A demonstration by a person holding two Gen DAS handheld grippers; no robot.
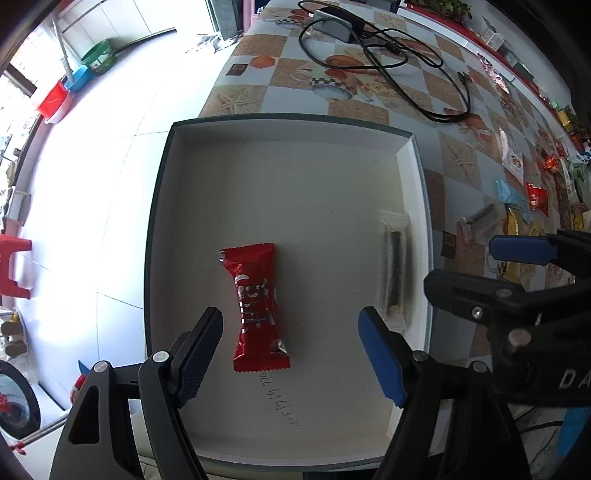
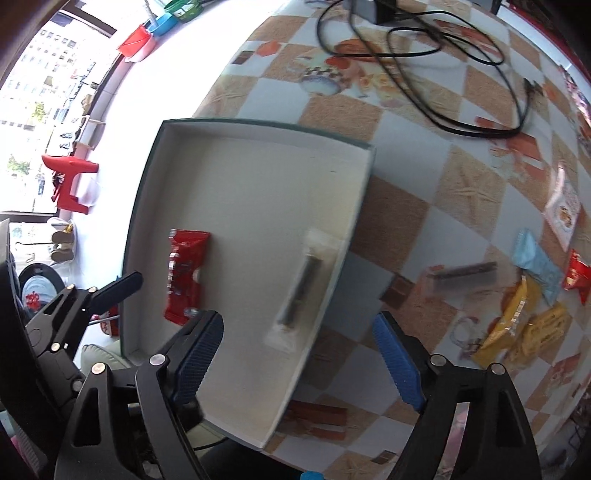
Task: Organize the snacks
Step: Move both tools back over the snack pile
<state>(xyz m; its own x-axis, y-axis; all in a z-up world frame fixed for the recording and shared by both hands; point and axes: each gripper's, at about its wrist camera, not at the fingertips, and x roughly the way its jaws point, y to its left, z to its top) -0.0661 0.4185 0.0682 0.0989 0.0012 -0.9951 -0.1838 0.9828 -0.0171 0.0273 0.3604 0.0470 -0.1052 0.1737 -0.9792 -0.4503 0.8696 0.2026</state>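
a: left gripper (image 1: 290, 354)? 
b: jaws wide apart, nothing clamped. it points down into the box (image 1: 280, 127). the red snack pack (image 1: 256, 306) lies flat on the box floor between the two fingers, touching neither.

a: right gripper (image 2: 297, 356)? 
b: also spread, nothing in it. it hangs over the right wall of the box, left finger over the box floor, right finger over the tablecloth (image 2: 413, 177).

a: anything else in the box? 
b: a clear wrapped dark stick (image 1: 394, 273), lying along the right wall. blurred in both views, so can't read the wrapper. in the right wrist view it sits tilted, between the right gripper's fingers but below them, not touched.

a: the red pack in the right view? 
b: left part of the box, near the left wall, long side running up and down the frame.

a: loose snacks? 
b: on the tablecloth right of the box, well apart from it: a light blue pack (image 2: 537, 267), yellow packs (image 2: 517, 325), a small red pack (image 2: 578, 275), a white pack with a picture (image 2: 564, 210), and another dark stick in clear wrap (image 2: 461, 273), blurred.

a: background? 
b: black cable (image 1: 388, 70) with a grey adapter (image 1: 334, 24) at the far end of the table. red stool (image 2: 70, 181) on the white floor.
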